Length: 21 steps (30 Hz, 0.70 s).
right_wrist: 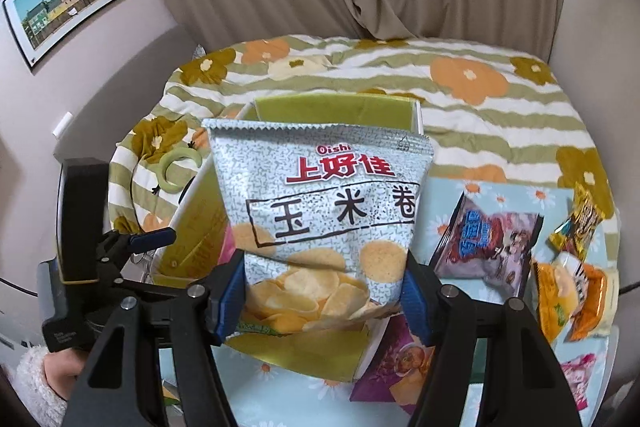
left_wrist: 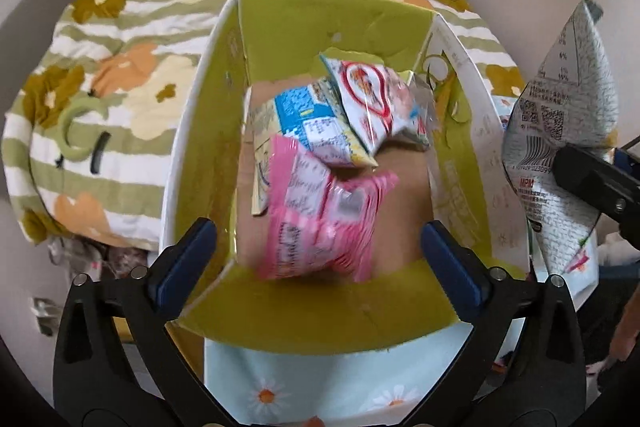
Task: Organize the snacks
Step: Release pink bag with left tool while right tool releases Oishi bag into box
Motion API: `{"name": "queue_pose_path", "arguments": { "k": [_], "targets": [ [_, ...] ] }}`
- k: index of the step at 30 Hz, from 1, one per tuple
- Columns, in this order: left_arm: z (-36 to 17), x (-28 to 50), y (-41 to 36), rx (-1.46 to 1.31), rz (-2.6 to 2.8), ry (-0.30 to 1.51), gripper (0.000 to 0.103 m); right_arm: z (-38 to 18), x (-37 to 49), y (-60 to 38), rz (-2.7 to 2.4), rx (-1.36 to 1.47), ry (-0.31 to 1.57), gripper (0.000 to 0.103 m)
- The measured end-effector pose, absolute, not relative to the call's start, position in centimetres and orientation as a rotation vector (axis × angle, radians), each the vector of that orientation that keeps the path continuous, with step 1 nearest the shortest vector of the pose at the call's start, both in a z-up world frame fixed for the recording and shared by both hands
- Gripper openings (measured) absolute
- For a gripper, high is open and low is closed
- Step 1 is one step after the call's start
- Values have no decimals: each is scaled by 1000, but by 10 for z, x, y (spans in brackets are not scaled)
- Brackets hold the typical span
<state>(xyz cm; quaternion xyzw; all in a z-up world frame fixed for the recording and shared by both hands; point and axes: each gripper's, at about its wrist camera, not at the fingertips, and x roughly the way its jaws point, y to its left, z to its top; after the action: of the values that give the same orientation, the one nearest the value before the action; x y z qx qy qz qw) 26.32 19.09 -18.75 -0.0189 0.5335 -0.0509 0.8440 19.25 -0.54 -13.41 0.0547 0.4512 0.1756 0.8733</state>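
An open green-lined cardboard box stands on the bed. Inside lie a blue-and-yellow packet and a red-and-white packet. A blurred pink packet is in the air just below my left gripper, which is open over the box. My right gripper is shut on a grey Oishi chip bag, held upright beside the box. The bag also shows at the right edge of the left wrist view.
A daisy-print cloth right of the box holds a dark blue-red packet, orange packets, a yellow packet, a purple packet and a pink one. A floral striped blanket covers the bed. A curtain hangs behind.
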Motion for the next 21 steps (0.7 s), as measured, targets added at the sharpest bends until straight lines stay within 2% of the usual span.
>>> {"name": "queue_pose_path", "arguments": {
  "k": [9,21],
  "targets": [
    [-179,246,203,-80,-58,1113,101,-124,203,5,472,93,948,62],
    [-180,234,221,-70,48,1120,101,-168,238,34,546,91,1091,62]
  ]
}}
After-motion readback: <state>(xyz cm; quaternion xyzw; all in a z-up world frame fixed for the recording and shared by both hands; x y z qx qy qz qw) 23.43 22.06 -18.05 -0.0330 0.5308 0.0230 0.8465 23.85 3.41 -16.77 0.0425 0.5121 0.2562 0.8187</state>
